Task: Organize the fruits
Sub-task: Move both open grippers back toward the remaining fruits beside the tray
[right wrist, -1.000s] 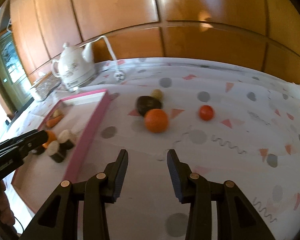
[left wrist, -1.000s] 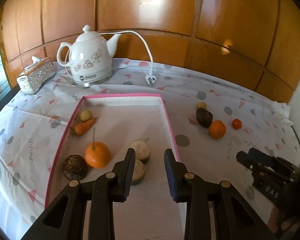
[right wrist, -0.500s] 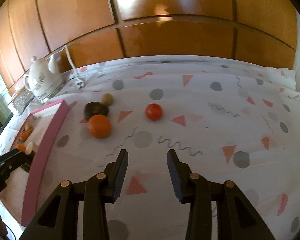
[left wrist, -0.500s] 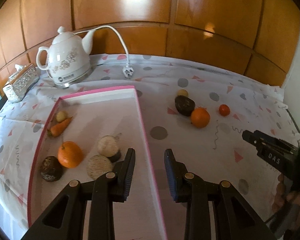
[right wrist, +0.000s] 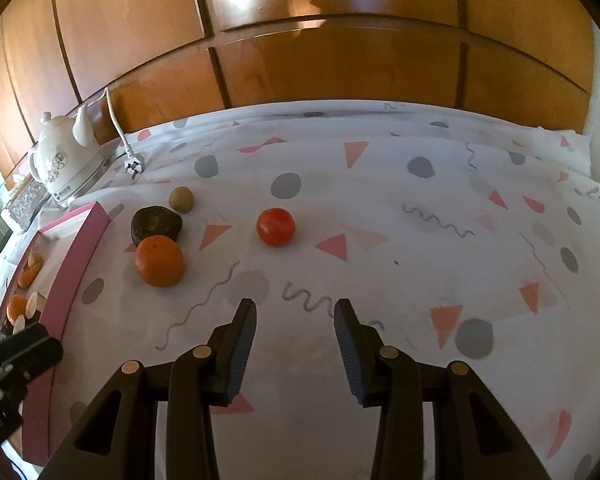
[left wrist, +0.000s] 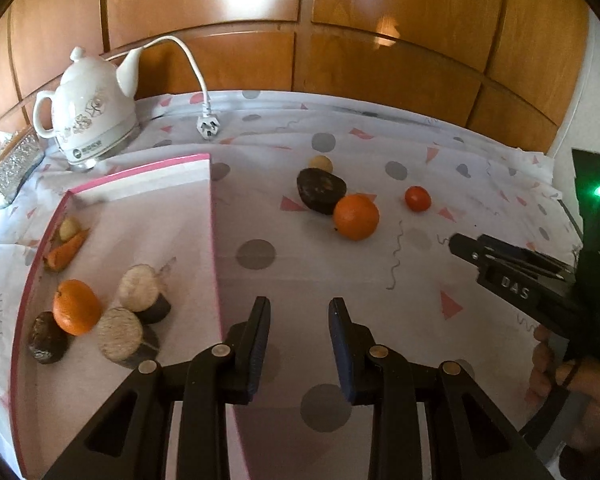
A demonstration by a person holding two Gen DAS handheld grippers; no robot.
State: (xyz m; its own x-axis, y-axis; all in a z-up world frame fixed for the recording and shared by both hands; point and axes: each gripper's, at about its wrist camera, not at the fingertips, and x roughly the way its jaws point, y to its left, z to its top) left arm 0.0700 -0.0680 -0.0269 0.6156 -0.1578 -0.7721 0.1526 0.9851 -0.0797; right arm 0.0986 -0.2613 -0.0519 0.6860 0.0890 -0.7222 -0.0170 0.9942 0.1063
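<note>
I judge the task about half done. The pink-rimmed tray (left wrist: 214, 216) holds an orange (left wrist: 76, 306), a carrot (left wrist: 65, 253), two dark fruits and some pale pieces. Left on the cloth, well right of it: another orange (right wrist: 159, 260), a dark fruit (right wrist: 155, 223), a tomato (right wrist: 275, 226) and a small yellowish fruit (right wrist: 181, 199). My left gripper (left wrist: 299, 332) and right gripper (right wrist: 295, 340) both stand agape, holding nothing.

Warm light, glare, fisheye warping
</note>
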